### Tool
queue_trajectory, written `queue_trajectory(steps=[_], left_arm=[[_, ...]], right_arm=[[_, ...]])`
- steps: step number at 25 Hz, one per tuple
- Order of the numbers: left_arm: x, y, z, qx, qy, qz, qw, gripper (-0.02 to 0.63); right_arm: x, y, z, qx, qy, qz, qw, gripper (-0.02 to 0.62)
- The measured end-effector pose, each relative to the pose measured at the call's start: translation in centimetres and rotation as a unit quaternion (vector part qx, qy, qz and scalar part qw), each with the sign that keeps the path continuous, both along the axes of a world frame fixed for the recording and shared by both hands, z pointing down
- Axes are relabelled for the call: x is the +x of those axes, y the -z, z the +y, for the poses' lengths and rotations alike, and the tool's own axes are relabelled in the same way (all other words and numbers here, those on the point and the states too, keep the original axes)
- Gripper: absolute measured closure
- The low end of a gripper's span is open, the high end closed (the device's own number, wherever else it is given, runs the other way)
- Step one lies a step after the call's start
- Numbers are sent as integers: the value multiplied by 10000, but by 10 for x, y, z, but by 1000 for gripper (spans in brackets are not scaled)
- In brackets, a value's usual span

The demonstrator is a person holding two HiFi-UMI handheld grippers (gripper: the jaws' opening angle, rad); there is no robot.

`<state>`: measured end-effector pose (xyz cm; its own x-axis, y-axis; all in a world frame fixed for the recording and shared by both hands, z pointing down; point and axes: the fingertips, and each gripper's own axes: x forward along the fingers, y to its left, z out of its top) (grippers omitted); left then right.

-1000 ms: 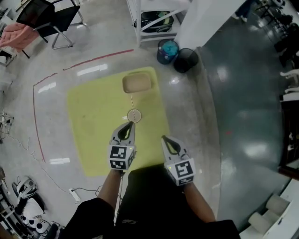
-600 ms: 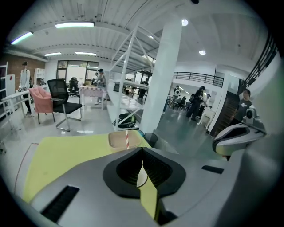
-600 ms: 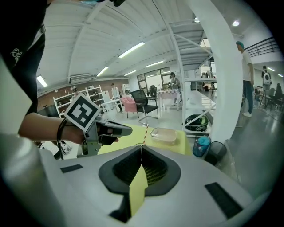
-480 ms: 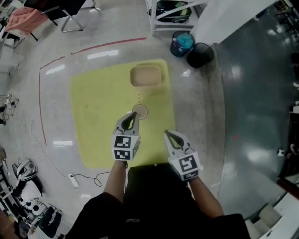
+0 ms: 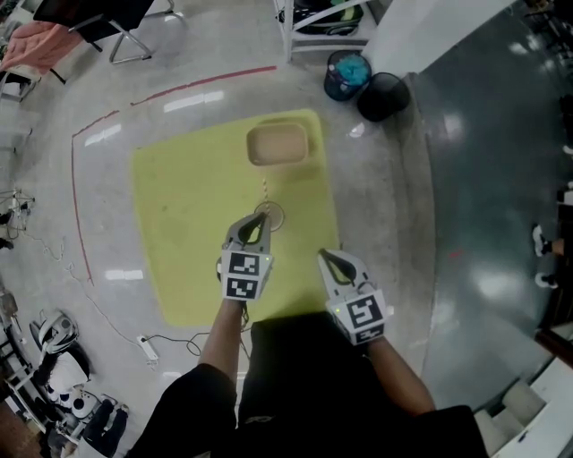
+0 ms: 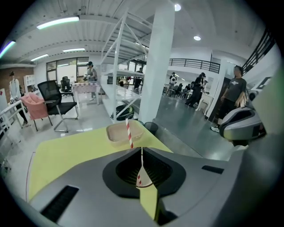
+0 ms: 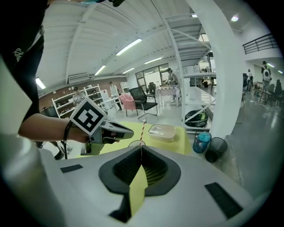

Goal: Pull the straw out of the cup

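Observation:
A clear cup stands on the yellow mat, with a red-and-white striped straw sticking up out of it. My left gripper is shut and empty, its tips right beside the cup's near rim. In the left gripper view the straw rises just past the closed tips, and the cup shows through the gap between the fingers. My right gripper is shut and empty, lower and to the right of the cup. The right gripper view shows the straw ahead.
A beige tray lies on the mat beyond the cup. A blue bin and a black bin stand by a white rack. A chair is at far left. Red tape marks the floor.
Both grippers have sunk toward the mat. The left gripper's tips have come closer to the cup's rim. Both stay shut.

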<state>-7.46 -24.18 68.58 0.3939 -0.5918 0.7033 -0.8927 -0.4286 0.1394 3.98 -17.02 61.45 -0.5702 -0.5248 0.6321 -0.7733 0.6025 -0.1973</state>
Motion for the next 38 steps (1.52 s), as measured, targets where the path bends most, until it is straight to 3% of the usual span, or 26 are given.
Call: queue_trajectory(steps=[8, 11, 13, 38], left_arm=[[-2, -12, -12, -152, -42, -75, 9998, 552], [-1, -19, -16, -296, -86, -20, 9995, 471], [1, -21, -19, -352, -99, 30, 9993, 454], [7, -54, -45, -760, -71, 133, 9970, 442]], right_arm=[[-3, 0, -1, 14, -30, -42, 10000, 578], [-4, -3, -4, -2, -59, -41, 10000, 578], [-4, -5, -5, -4, -53, -32, 10000, 578], [-3, -13, -16, -123, -110, 11, 9999, 578]])
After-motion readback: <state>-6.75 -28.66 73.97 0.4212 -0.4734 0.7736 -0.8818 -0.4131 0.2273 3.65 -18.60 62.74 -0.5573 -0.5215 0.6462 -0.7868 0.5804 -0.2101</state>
